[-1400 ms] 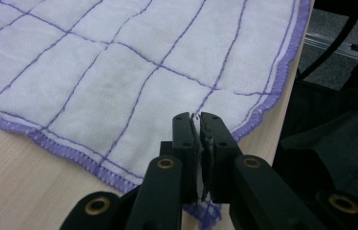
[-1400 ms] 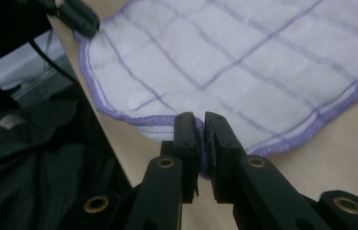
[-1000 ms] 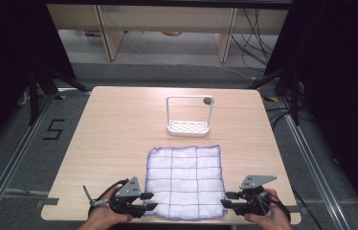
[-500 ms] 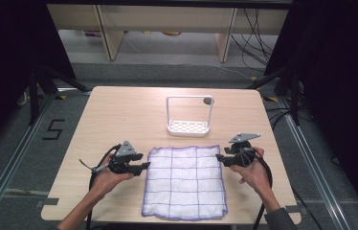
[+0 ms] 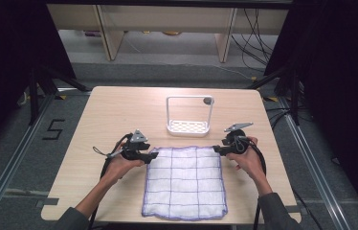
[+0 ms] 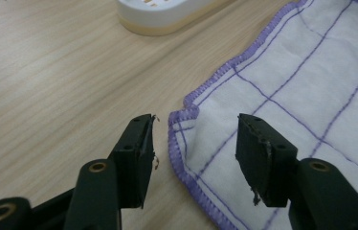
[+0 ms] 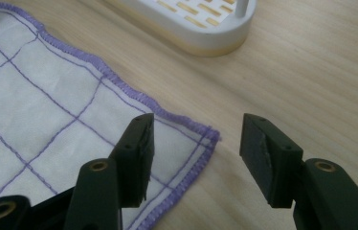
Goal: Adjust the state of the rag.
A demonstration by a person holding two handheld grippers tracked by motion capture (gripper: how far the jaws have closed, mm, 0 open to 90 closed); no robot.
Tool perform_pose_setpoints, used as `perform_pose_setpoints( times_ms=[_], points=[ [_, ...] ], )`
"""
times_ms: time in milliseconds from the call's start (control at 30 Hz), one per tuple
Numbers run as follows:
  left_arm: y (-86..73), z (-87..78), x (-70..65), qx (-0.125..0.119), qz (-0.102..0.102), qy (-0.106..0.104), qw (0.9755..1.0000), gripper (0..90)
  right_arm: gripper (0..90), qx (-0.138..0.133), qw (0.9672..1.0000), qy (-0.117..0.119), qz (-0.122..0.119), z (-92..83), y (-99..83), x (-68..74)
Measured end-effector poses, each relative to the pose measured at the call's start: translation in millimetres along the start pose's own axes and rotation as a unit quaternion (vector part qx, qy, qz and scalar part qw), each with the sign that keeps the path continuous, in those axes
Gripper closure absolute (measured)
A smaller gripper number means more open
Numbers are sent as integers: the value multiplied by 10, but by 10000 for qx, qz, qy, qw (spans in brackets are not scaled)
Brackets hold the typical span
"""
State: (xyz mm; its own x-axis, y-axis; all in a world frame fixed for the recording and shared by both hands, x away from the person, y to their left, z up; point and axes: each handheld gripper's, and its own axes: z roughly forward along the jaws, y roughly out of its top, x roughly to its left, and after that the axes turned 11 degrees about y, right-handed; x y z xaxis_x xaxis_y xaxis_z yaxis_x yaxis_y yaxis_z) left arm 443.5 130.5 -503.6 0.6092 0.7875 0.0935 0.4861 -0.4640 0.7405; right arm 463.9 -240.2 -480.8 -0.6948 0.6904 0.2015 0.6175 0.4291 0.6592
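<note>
A white cloth [image 5: 185, 182] with a purple grid and purple stitched hem lies spread flat on the pale wooden worktop [image 5: 115, 110], near the person's edge and about midway between the two hands. The left gripper [image 5: 152, 154] sits at the cloth's far left corner, held low over the wood, and the right gripper [image 5: 216, 150] sits at the far right corner, so the two face each other across the far hem. In the left gripper view the two black jaws stand apart and have just been opening; the cloth's corner [image 6: 182, 117] lies on the worktop in the gap between them, a little rumpled at the hem, with neither pad pressing on it, so this gripper is released. In the right gripper view the jaws likewise stand apart and have just been opening; the other far corner [image 7: 206, 136] lies flat below the gap, the left jaw over the fabric and the right jaw over bare wood, and nothing is pinched, so this gripper is released too. Beyond the cloth's far hem, apart from it, stands a small white rack [image 5: 188, 126] with a slotted base and a tall thin frame that carries a dark round knob [image 5: 207, 101] at its upper right corner. The person's forearms come in from the near edge, one on each side of the cloth.
</note>
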Motion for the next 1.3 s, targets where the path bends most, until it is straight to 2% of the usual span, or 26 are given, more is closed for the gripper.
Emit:
perform_pose_setpoints(
  times_ms=[67, 100, 167, 267, 333, 367, 400, 433, 500, 533, 600, 667, 700, 733, 767, 833, 933, 967, 1000, 1033, 1067, 1167, 1200, 1233, 1267, 1300],
  points=[
    [12, 43, -3, 63, 69, 47, 9999, 459, 467, 139, 9998, 55, 92, 24, 18, 1],
    [22, 55, -8, -9, -6, 45, 10000, 470, 467, 187, 9997, 65, 119, 44, 23, -3],
    [44, 60, -12, -35, -11, 22, 10000, 523, 470, 103, 9998, 145, 132, 113, 27, -35],
    [53, 72, -41, 93, 161, 22, 9998, 608, 520, 250, 9995, 147, 129, 149, 45, -50],
    [55, 92, -43, 116, 139, -8, 9998, 691, 627, 334, 9993, 130, 143, 176, 49, -43],
    [54, 110, -37, 152, 178, -9, 9997, 737, 680, 334, 9993, 180, 45, 196, 45, -49],
    [51, 129, -37, 189, 214, 24, 9996, 784, 735, 287, 9993, 231, 97, 220, 40, -40],
    [43, 150, -36, 195, 211, 52, 9996, 813, 785, 416, 9986, 322, 20, 204, 47, -40],
    [56, 141, -21, 157, 218, 111, 9996, 848, 851, 346, 9987, 362, 33, 204, 51, -36],
    [75, 118, 3, 87, 252, 142, 9995, 852, 860, 358, 9987, 362, -60, 192, 59, -36],
    [123, 78, 52, -36, 138, 159, 9998, 855, 867, 285, 9990, 330, -125, 170, 87, -26],
    [159, 49, 78, -69, 189, 194, 9996, 854, 869, 203, 9991, 363, -91, 134, 125, -18],
    [178, 35, 87, -85, 168, 209, 9996, 855, 870, 133, 9993, 320, -171, 119, 143, -26],
    [196, 24, 102, -119, 205, 214, 9995, 854, 870, 86, 9995, 264, -139, 94, 164, -24],
    [213, 15, 111, -135, 199, 230, 9994, 854, 870, 38, 9993, 281, -223, 72, 183, -30],
    [251, 6, 128, -209, 207, 272, 9992, 853, 870, -81, 9992, 329, -223, 23, 221, -21],
    [313, -23, 171, -333, 150, 291, 9989, 853, 870, -136, 9990, 315, -291, -50, 270, -11],
    [324, -32, 181, -384, 136, 280, 9988, 853, 870, -217, 9989, 335, -229, -79, 285, 11],
    [342, -53, 191, -423, 134, 296, 9986, 853, 870, -284, 9988, 268, -304, -88, 287, 10],
    [358, -67, 195, -494, 82, 296, 9983, 854, 870, -237, 9988, 335, -273, -137, 302, 23],
    [373, -91, 211, -562, 52, 287, 9980, 853, 870, -373, 9981, 361, -317, -152, 304, 29],
    [379, -156, 216, -662, 19, 234, 9975, 853, 870, -487, 9974, 348, -391, -257, 323, 67],
    [372, -201, 206, -732, 46, 222, 9971, 853, 870, -575, 9969, 381, -375, -290, 325, 90],
    [367, -234, 203, -745, 89, 197, 9970, 853, 870, -466, 9970, 421, -454, -361, 329, 115],
    [353, -287, 176, -840, 63, 194, 9963, 853, 870, -498, 9969, 436, -434, -387, 323, 147],
    [340, -333, 170, -832, 148, 196, 9962, 853, 870, -559, 9961, 446, -518, -432, 309, 199]
  ],
)
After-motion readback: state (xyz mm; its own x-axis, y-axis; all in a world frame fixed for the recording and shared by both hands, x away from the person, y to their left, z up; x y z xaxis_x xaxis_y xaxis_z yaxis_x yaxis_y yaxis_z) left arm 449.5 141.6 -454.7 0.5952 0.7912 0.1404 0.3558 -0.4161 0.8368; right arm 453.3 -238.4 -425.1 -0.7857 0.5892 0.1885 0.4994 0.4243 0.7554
